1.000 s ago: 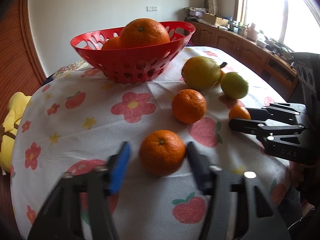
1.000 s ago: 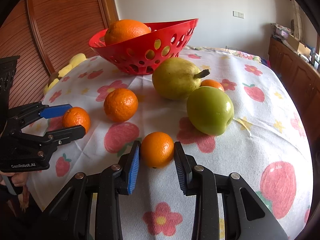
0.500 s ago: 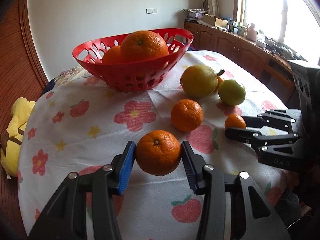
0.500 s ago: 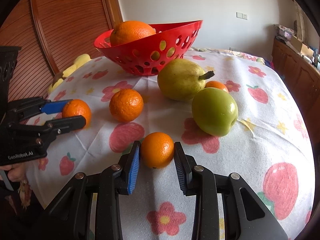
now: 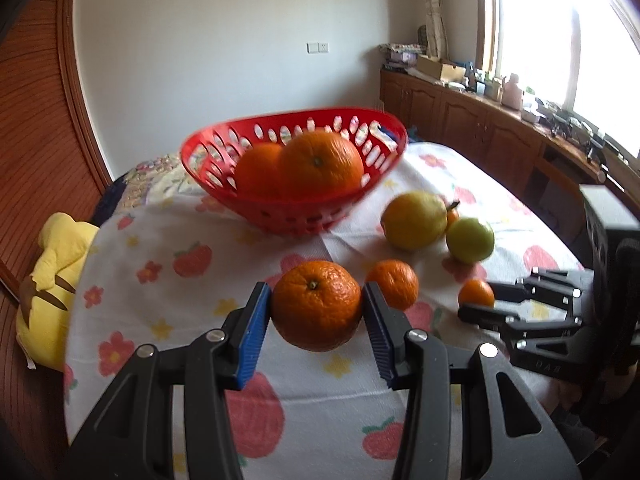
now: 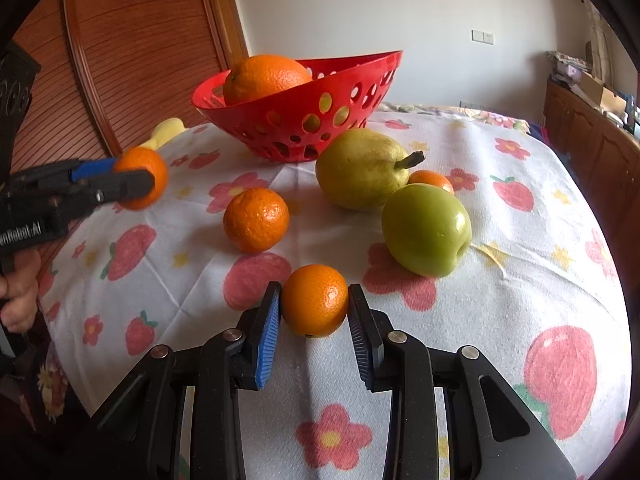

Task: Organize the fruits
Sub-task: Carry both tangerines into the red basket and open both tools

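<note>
My left gripper (image 5: 316, 312) is shut on a large orange (image 5: 316, 306) and holds it above the flowered cloth; the right wrist view shows that orange (image 6: 142, 178) raised at the left. My right gripper (image 6: 315, 312) is shut on a small orange (image 6: 315, 300) that rests on the cloth. Behind stands a red basket (image 5: 200, 152) holding two oranges (image 5: 320, 164). Loose on the cloth lie a pear (image 6: 360, 168), a green apple (image 6: 426, 230), a mandarin (image 6: 256, 220) and a smaller mandarin (image 6: 431, 180) behind the pear.
A yellow plush toy (image 5: 56, 280) lies off the table's left edge, against a wooden panelled wall (image 6: 140, 60). Wooden cabinets (image 5: 480, 128) with clutter on top run along the right under a bright window. The cloth drops away at the near edge.
The left gripper's pads closed onto the large orange and lifted it off the cloth. The right gripper has stayed in place, shut on the small orange.
</note>
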The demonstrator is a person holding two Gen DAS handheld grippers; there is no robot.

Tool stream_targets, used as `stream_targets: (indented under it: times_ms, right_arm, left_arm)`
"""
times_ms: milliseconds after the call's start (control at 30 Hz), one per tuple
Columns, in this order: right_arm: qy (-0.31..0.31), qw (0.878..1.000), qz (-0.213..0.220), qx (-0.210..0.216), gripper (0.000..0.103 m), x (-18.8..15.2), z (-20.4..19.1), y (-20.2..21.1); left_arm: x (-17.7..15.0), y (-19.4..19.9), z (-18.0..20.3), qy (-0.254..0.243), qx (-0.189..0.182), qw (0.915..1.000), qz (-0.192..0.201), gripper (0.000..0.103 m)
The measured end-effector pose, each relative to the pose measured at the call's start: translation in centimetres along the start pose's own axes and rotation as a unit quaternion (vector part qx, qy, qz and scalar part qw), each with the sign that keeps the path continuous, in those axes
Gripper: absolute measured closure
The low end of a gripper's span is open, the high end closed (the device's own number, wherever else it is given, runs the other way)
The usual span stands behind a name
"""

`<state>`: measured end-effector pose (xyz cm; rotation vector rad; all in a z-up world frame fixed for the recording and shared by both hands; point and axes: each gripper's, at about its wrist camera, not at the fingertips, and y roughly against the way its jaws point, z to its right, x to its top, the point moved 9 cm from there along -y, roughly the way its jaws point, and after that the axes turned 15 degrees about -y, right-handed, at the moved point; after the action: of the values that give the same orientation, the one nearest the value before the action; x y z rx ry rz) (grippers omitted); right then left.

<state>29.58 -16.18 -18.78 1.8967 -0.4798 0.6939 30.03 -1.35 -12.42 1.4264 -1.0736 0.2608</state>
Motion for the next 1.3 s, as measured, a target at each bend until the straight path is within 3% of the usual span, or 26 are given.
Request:
stream_targets:
  times_ms: [367, 800, 1067, 1300]
  right_arm:
    - [-0.015, 1.000, 0.016, 0.013, 0.071, 1.0, 0.2, 1.2]
    - [0.035, 0.996, 0.086, 0.010, 0.071, 9.6, -1.7, 4.9]
    - [0.048, 0.994, 0.097, 0.013, 0.071, 14.2, -2.1, 3.5]
    - [0.065, 0.995, 0.081, 0.011, 0.071, 16.9, -2.4, 0.1]
  left_arm:
    - [2.6, 1.0, -2.9, 0.022, 0.015, 0.9995, 0.018, 0.057]
    - [5.8, -0.6, -6.1, 0.036, 0.023, 0.9983, 0.040, 0.057]
    - [7.2, -2.5, -8.3, 0.040, 0.023, 0.9979, 0.045, 0.057]
    - [7.7, -4.2, -9.5, 0.044, 0.021, 0.9978, 0.045, 0.057]
